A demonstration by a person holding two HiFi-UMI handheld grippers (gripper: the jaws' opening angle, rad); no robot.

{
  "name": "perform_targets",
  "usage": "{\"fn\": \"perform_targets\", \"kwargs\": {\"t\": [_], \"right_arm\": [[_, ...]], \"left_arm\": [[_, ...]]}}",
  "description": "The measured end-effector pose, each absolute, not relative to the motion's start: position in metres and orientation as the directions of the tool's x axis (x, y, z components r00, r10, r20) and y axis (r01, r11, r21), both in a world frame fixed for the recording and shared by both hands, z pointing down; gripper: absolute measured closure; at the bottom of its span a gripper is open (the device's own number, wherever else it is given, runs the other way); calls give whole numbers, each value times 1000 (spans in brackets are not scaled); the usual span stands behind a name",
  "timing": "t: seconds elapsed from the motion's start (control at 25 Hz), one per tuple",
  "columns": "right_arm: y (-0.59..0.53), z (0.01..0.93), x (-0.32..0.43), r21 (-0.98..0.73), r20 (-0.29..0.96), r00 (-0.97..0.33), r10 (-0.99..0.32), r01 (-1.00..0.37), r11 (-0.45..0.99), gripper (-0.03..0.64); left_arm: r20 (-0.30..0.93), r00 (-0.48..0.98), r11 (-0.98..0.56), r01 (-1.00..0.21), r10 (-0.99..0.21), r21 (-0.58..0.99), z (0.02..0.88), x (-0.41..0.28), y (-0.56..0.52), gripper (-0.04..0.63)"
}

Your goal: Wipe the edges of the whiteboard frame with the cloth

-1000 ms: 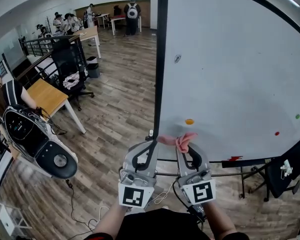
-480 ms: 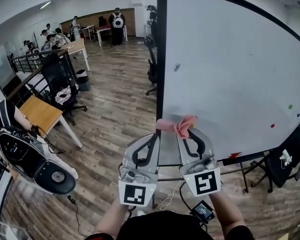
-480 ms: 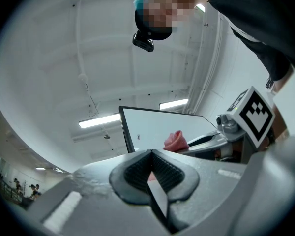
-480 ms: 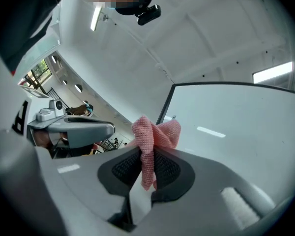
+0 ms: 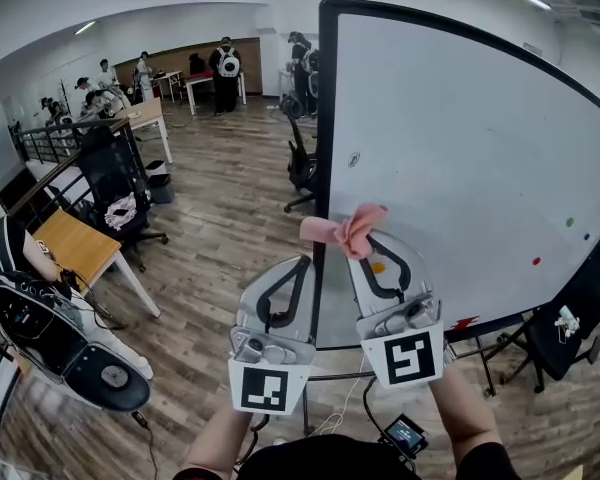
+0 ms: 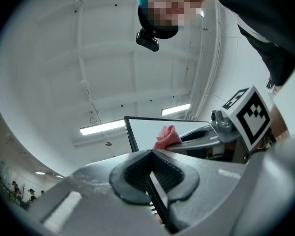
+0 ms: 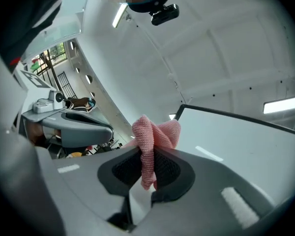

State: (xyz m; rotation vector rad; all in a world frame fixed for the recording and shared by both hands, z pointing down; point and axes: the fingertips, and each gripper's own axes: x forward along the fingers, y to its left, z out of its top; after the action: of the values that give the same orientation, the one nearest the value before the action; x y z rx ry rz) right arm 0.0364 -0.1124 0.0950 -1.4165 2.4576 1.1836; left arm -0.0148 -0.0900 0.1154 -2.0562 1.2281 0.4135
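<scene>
The whiteboard (image 5: 460, 158) has a black frame (image 5: 325, 118) whose left edge runs upright in the head view. A pink cloth (image 5: 345, 230) is pinched in my right gripper (image 5: 366, 244) and lies against that left edge, partly across the board face. In the right gripper view the cloth (image 7: 150, 136) bunches out of the shut jaws of the right gripper (image 7: 147, 157), with the frame (image 7: 226, 113) beyond. My left gripper (image 5: 300, 262) sits just left of the frame, shut with nothing in it. The left gripper view shows its closed gripper (image 6: 151, 154), the cloth (image 6: 166, 137) and the frame corner (image 6: 132, 136).
Small magnets dot the board: orange (image 5: 378, 266), red (image 5: 536, 262), green (image 5: 569, 222). Office chairs (image 5: 302, 163) and wooden desks (image 5: 75, 248) stand on the plank floor at left. People stand at the back (image 5: 223, 68). A rounded machine (image 5: 65, 343) sits at lower left.
Both grippers have risen along the board's left edge, carrying the cloth from near the bottom rail up to mid height. More of the frame's top now shows.
</scene>
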Motion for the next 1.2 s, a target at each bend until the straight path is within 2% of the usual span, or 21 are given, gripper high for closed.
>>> {"fn": "perform_targets", "kwargs": {"t": [0.44, 0.76, 1.2], "right_arm": [[-121, 26, 31, 687, -460, -558, -691, -716, 121, 566], [-134, -6, 28, 775, -467, -554, -689, -632, -17, 566], [-149, -46, 23, 827, -498, -510, -701, -522, -208, 566]], "left_arm": [[-664, 508, -254, -858, -548, -447, 56, -10, -92, 597], [-714, 495, -198, -864, -494, -463, 19, -8, -95, 597], [-727, 507, -151, -853, -462, -499, -11, -4, -104, 597]]}}
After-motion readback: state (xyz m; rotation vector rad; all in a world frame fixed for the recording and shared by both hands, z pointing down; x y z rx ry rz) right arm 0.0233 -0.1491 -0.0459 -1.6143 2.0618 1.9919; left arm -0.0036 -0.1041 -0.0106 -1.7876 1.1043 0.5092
